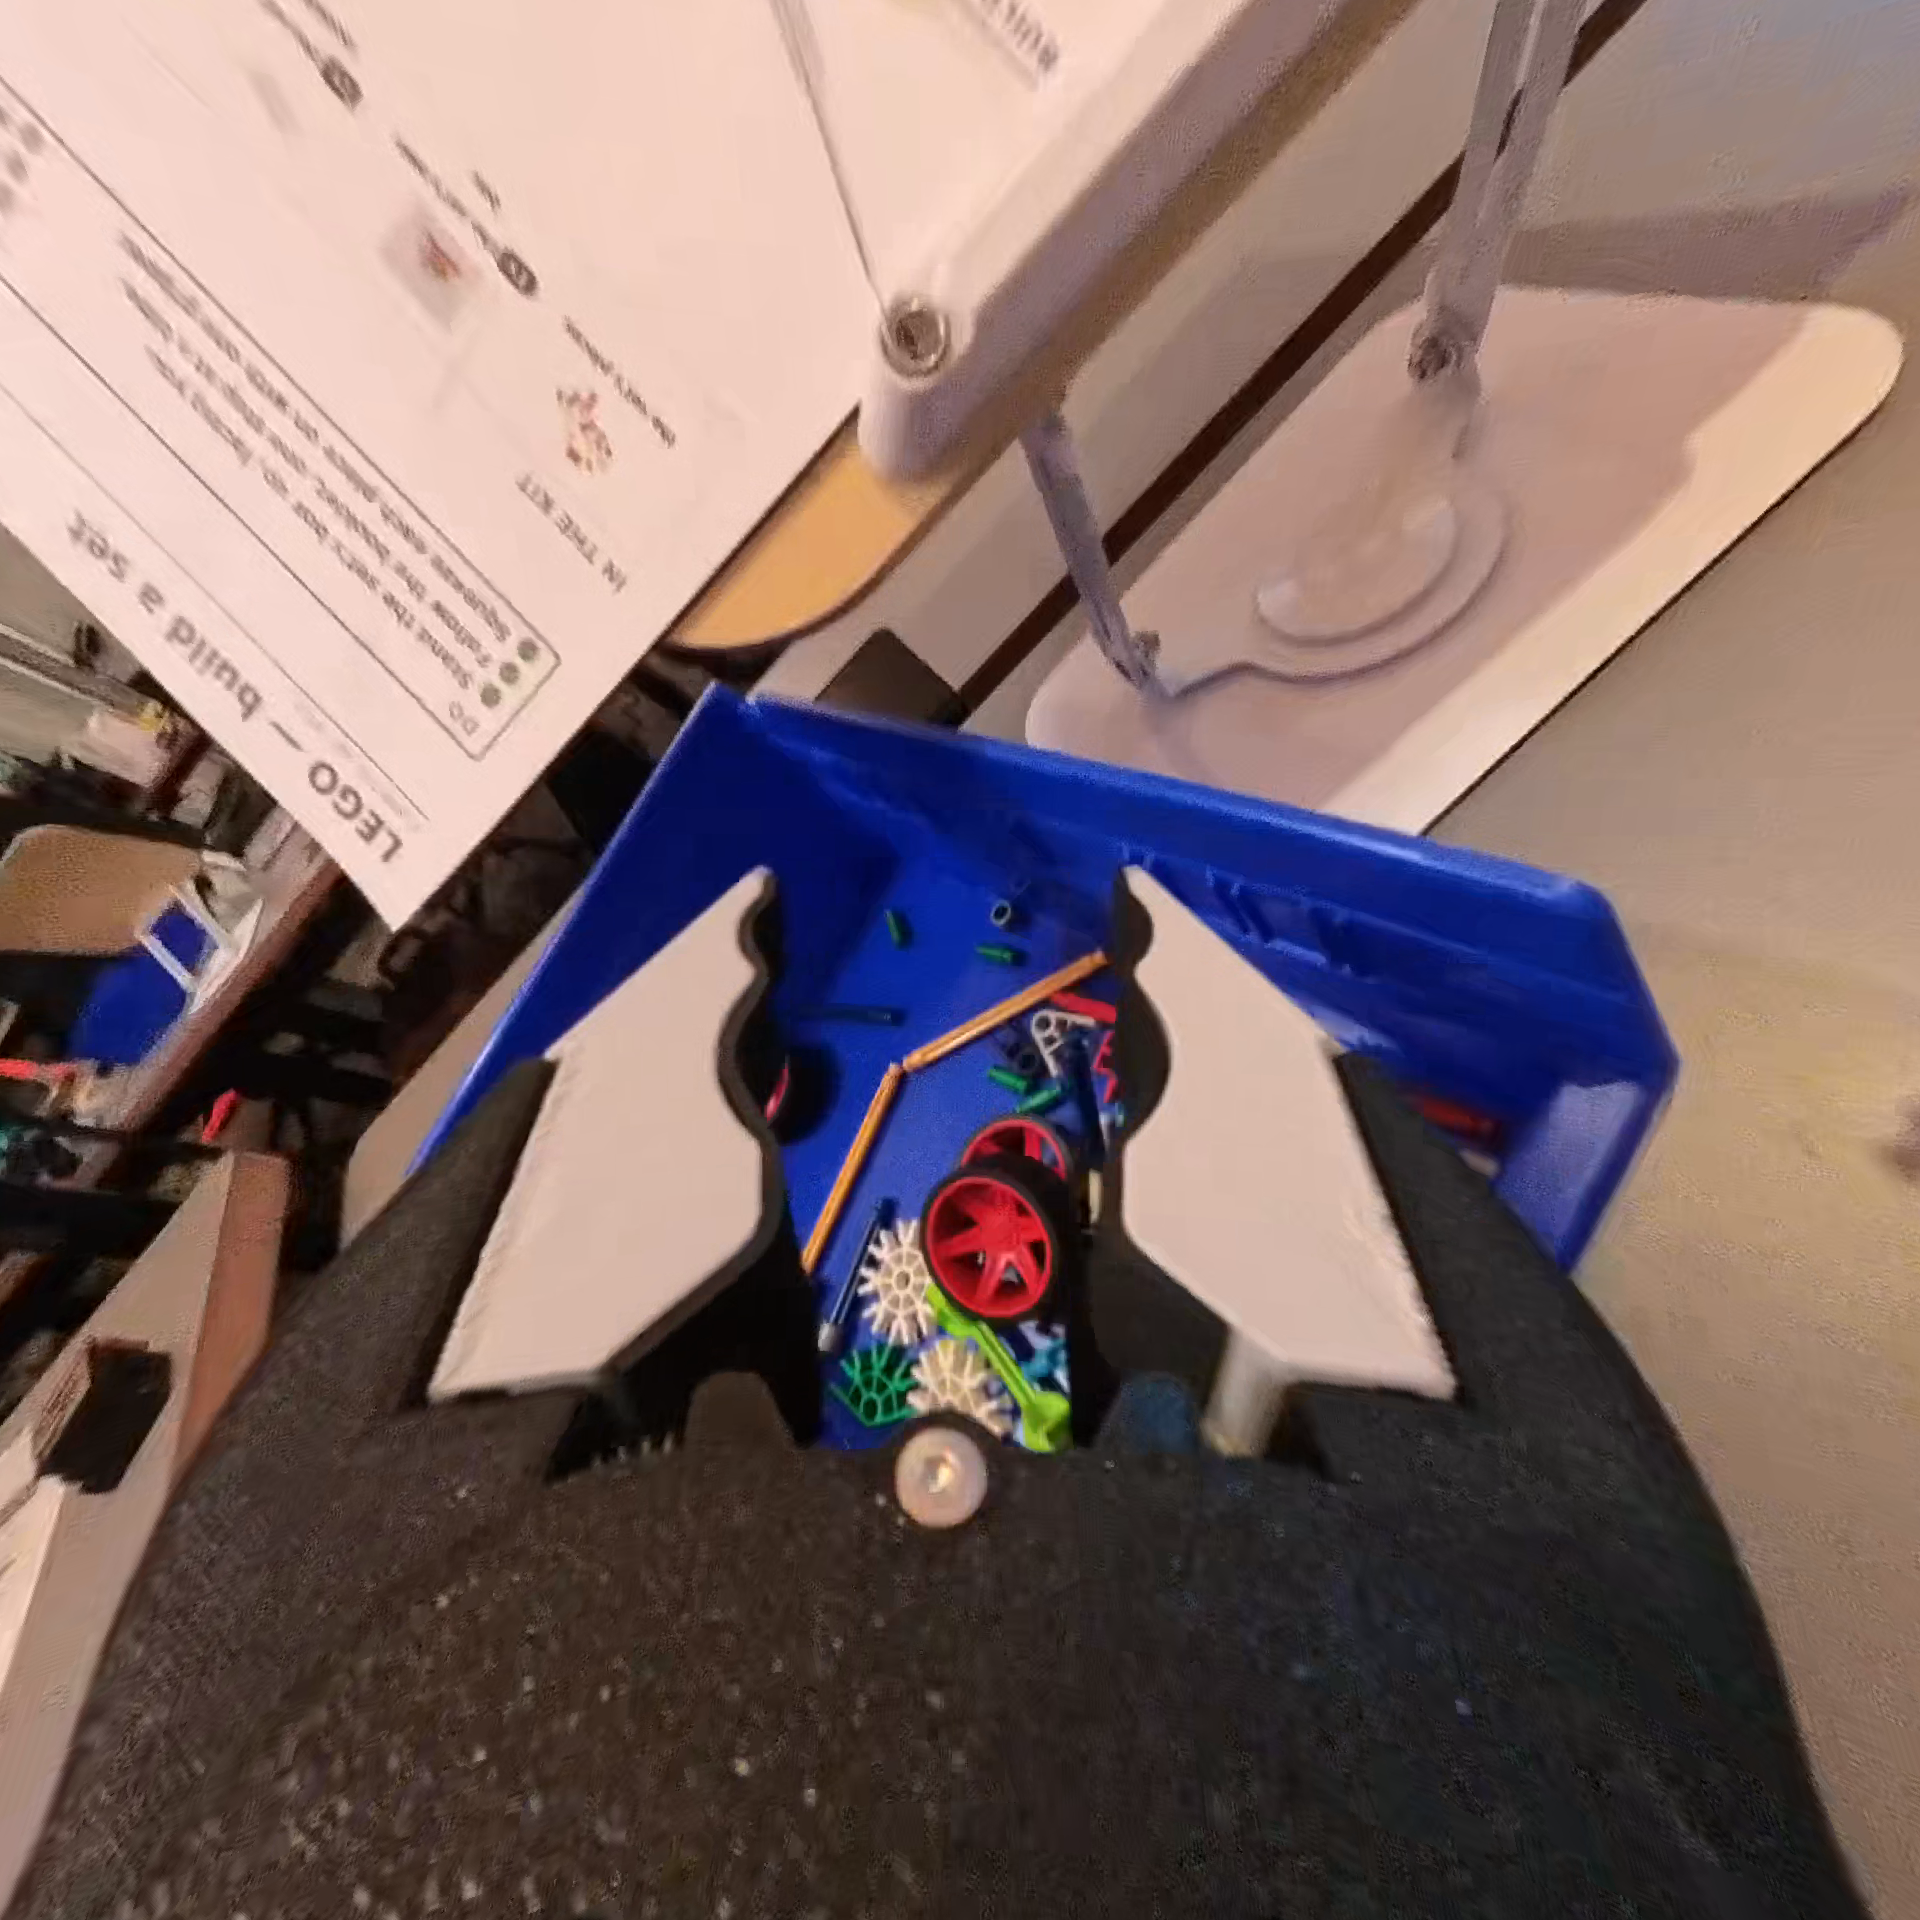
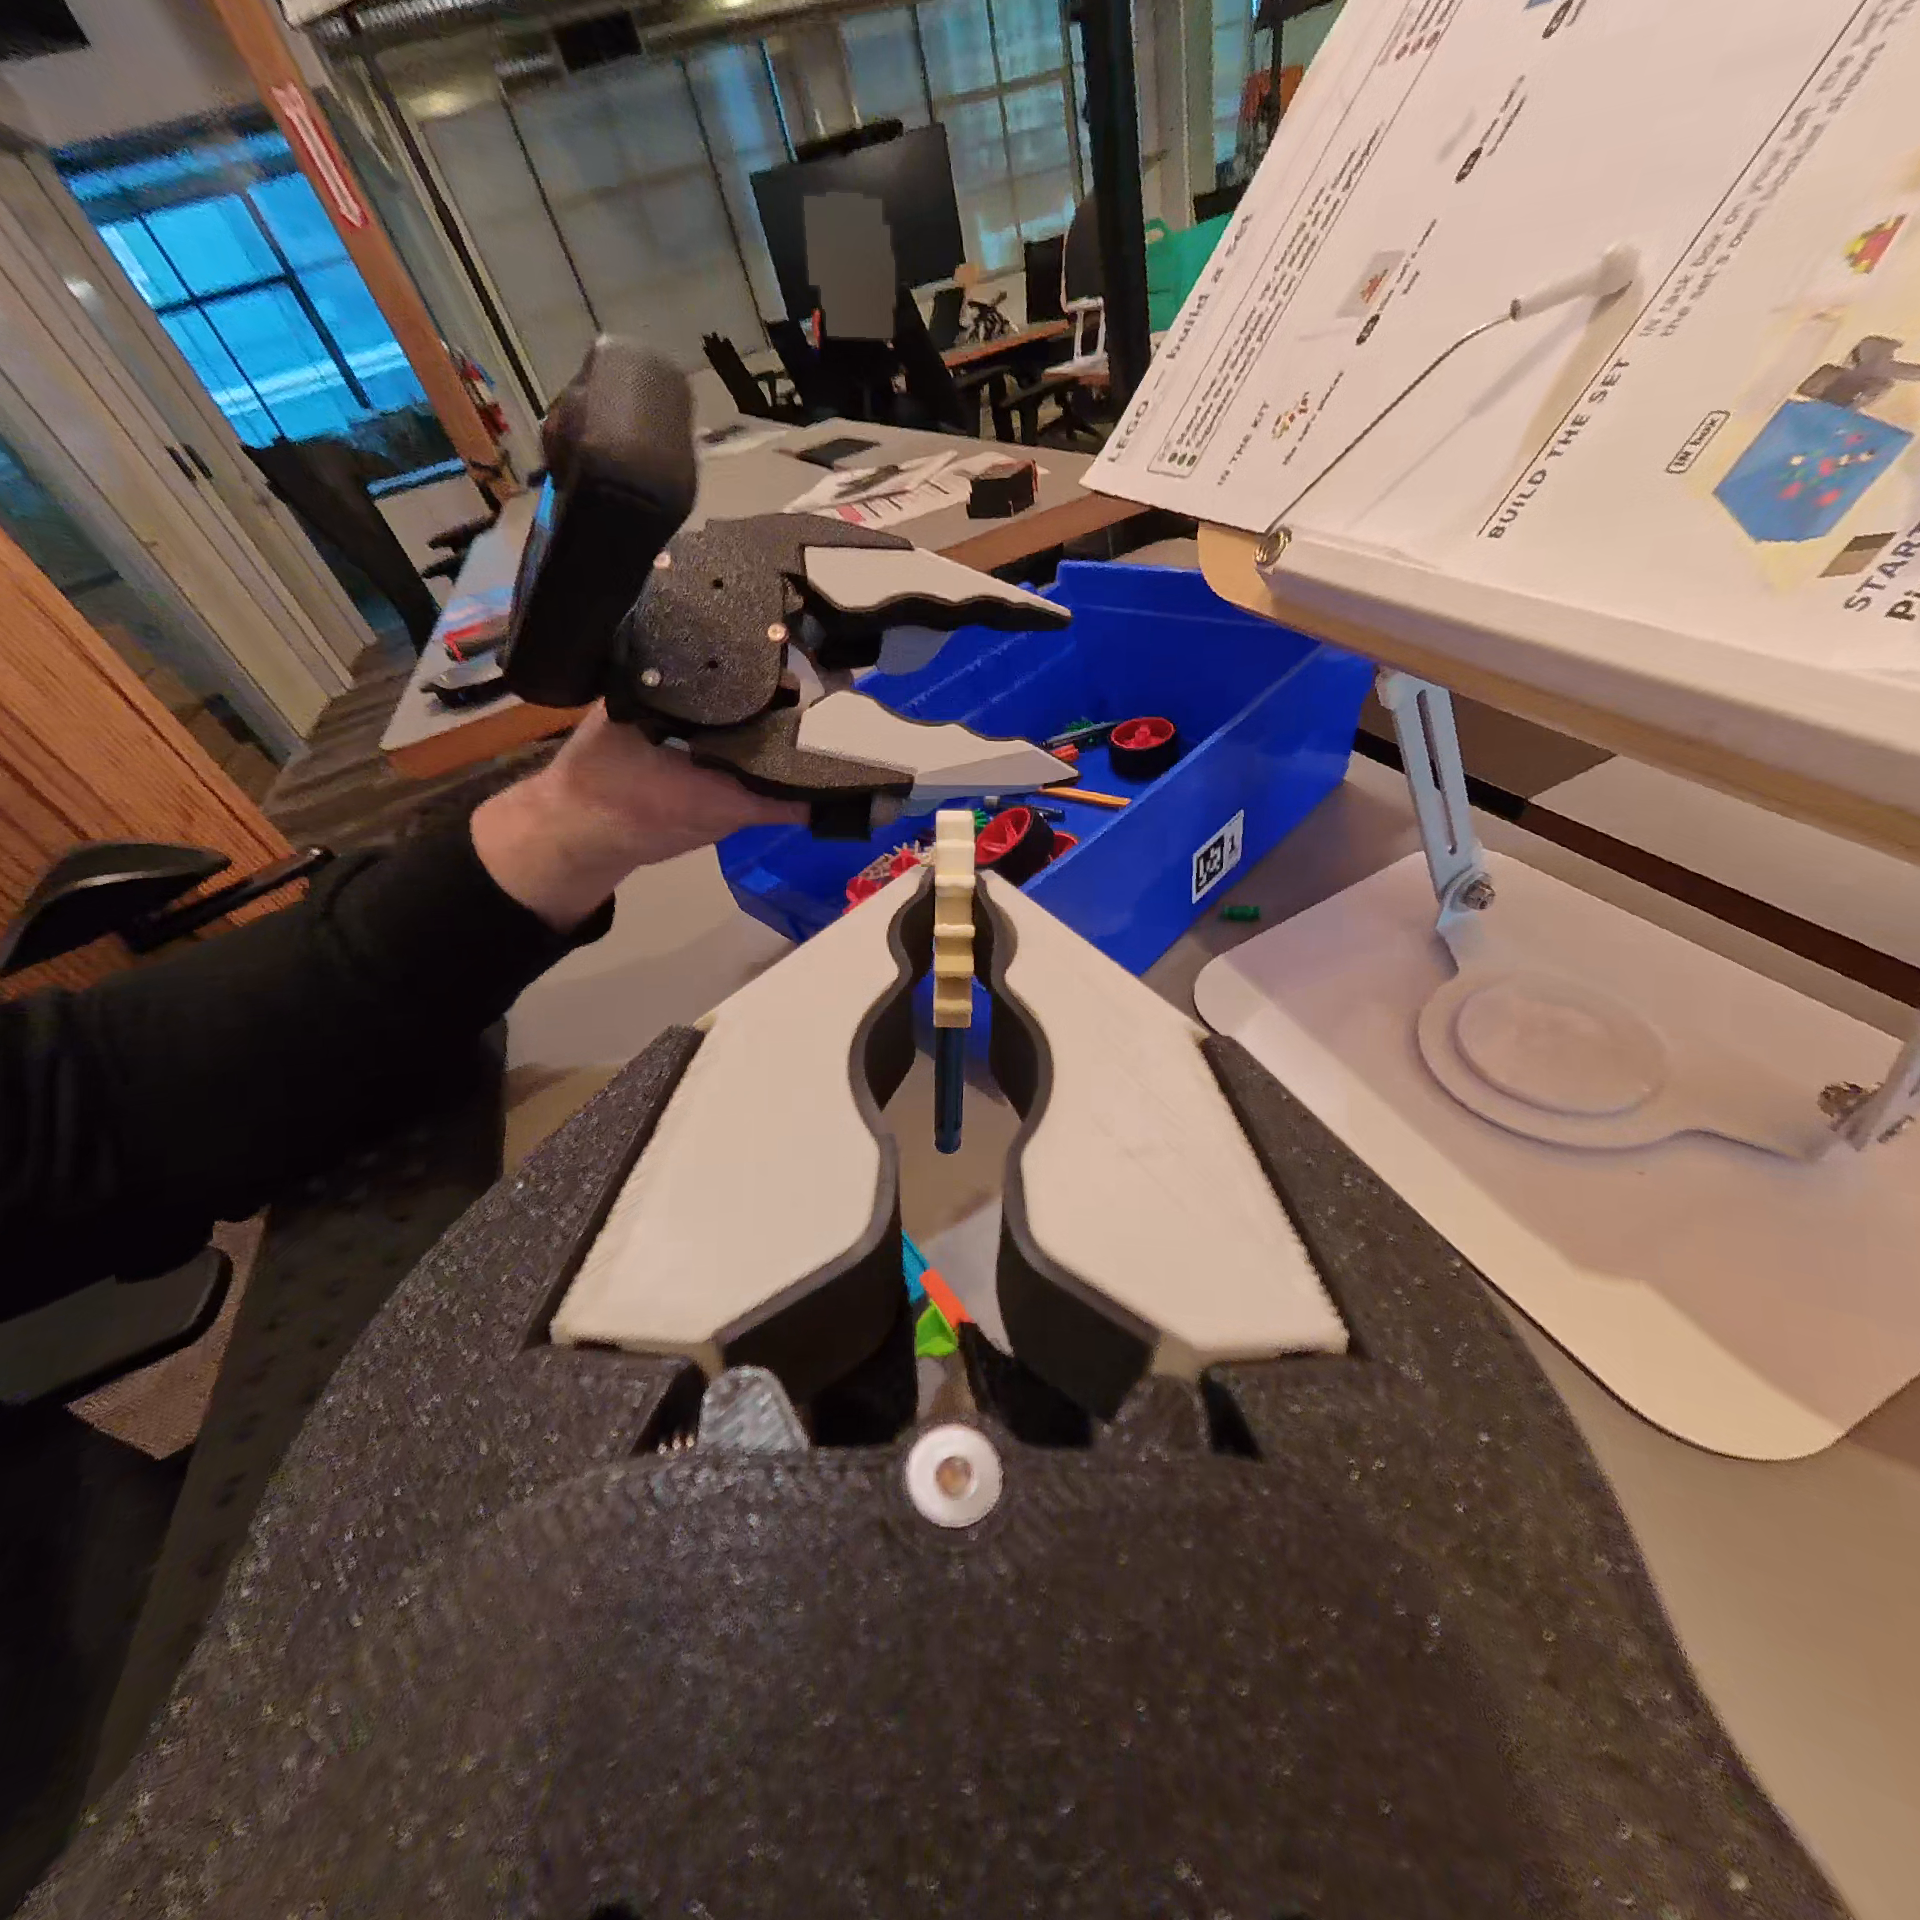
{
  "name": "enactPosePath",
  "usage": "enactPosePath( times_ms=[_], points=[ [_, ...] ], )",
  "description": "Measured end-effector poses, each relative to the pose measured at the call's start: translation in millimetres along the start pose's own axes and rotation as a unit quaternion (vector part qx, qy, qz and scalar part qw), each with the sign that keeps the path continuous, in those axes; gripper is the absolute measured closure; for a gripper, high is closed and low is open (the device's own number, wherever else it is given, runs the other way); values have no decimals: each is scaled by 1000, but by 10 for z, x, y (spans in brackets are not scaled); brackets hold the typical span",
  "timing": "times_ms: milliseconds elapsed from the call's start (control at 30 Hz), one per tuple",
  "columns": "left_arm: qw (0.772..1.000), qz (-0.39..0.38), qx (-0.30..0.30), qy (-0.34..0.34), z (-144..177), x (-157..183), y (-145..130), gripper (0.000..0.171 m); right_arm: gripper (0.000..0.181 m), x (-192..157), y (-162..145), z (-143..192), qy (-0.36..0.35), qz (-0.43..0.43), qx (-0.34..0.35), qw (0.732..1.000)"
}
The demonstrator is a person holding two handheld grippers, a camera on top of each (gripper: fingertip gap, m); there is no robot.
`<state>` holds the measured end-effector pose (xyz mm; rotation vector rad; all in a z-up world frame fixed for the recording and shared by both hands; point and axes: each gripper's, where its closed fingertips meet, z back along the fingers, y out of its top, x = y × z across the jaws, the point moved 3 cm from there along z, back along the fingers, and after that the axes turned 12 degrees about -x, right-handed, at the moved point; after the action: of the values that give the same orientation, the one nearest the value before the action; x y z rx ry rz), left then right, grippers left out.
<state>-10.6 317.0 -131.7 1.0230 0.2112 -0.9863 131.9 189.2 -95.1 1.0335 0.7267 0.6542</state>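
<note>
A cream snowflake-shaped connector (image 2: 954,920) with a dark blue rod (image 2: 948,1091) plugged into it stands pinched edge-on at the tips of the right gripper (image 2: 953,883), held clear of the table, seemingly for joining. Beyond it, the left gripper (image 1: 940,883), jaws spread and empty, hovers over the blue parts bin (image 1: 1299,862), above red wheels (image 1: 992,1242) and orange rods (image 1: 997,1023). A tilted instruction stand (image 2: 1538,1049) crowds the bin's far side, overhanging it.

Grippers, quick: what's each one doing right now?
Left gripper: open, empty, over the blue bin.
Right gripper: shut on a cream connector with a blue rod attached.
</note>
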Motion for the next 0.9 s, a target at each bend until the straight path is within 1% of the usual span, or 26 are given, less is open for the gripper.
enactPosePath(
  times_ms=[33,100,133,200,233,267,300,333,367,433,500,533,567,600,667,700,767,800,833,867,900],
  points=[
    [999,1,33,-5,70,21,74,112,178,0,12,16,5,-2,5,1000],
    [998,10,57,-31,193,71,188,102,178,-43,67,68,27,1,31,999],
    [994,15,90,-55,308,126,299,102,178,-64,101,100,37,2,45,998],
    [979,18,151,-136,575,346,502,109,178,-116,165,158,57,11,69,996],
    [964,10,182,-194,731,518,600,112,178,-141,197,188,63,15,82,995],
    [944,7,211,-253,888,693,685,117,178,-184,224,213,76,19,93,993],
    [925,14,223,-306,994,843,746,117,178,-248,250,242,96,25,105,989],
    [910,19,234,-341,1072,958,794,117,178,-277,275,267,102,27,115,988],
    [897,24,245,-366,1114,1051,829,124,177,-298,283,272,107,27,114,987],
    [865,35,249,-434,1173,1246,862,133,178,-356,298,285,128,31,121,984],
    [834,56,278,-474,1252,1316,922,158,177,-370,266,258,118,47,110,986],
    [826,76,280,-484,1249,1313,941,168,177,-391,273,274,113,61,117,985],
    [815,86,284,-498,1261,1302,947,169,178,-399,276,277,97,75,115,986],
    [809,93,278,-510,1261,1300,936,169,178,-404,270,267,65,105,105,987],
    [808,112,271,-511,1228,1297,939,169,178,-431,279,249,-11,177,93,980],
    [801,122,267,-522,1241,1306,942,169,177,-451,285,246,-46,215,86,972],
    [783,151,262,-543,1245,1313,957,170,176,-458,292,238,-135,303,63,941],
    [768,169,252,-564,1224,1329,957,170,176,-463,283,224,-178,348,49,919],
    [749,188,249,-585,1216,1343,962,170,176,-473,277,213,-202,374,41,904],
    [738,200,244,-597,1204,1362,957,170,176,-457,259,202,-224,395,32,890],
    [736,208,230,-601,1172,1378,950,170,175,-440,230,191,-253,428,19,867]
  ],
)
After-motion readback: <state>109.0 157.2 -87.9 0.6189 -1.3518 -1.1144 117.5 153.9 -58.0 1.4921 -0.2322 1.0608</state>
